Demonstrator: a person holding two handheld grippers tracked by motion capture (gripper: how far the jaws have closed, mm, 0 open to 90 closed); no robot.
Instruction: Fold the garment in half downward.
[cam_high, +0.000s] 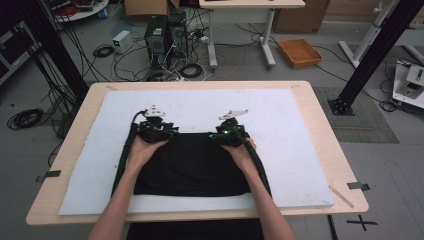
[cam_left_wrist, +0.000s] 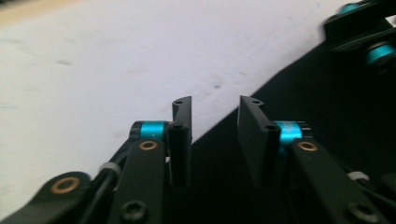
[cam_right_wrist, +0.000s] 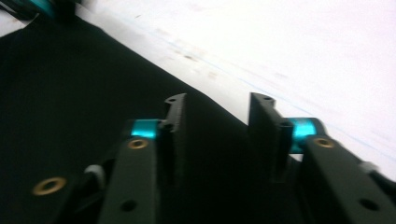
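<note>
The left gripper (cam_high: 156, 131) stands at the far left corner of a black cloth (cam_high: 192, 167), its jaws parted with a clear gap between them; in the left gripper view (cam_left_wrist: 215, 140) the gap frames the cloth's far edge, and nothing is pinched between the pads. The right gripper (cam_high: 227, 132) stands at the cloth's far right corner, its jaws likewise apart (about as wide as the other pair). In the right gripper view (cam_right_wrist: 217, 140) the dark fabric lies under and between the jaws, but the pads do not press on it.

Each gripper is held by a hand, the left hand (cam_high: 145, 149) and the right hand (cam_high: 240, 150) both resting over the far part of the cloth, with the forearms coming in from the near edge of the tabletop. A black cable (cam_high: 125, 155) trails from the left gripper along the cloth's left side.

The cloth lies flat as a rough rectangle on a white pad (cam_high: 200, 107), in the pad's near middle, its near edge close to the pad's near edge. The pad covers most of the wooden tabletop (cam_high: 320, 130), leaving a bare strip along every edge. Beyond the far edge of the tabletop, on the floor, stand two computer towers (cam_high: 165, 35) among loose cables, and an orange tray (cam_high: 299, 52) lies to their right.
</note>
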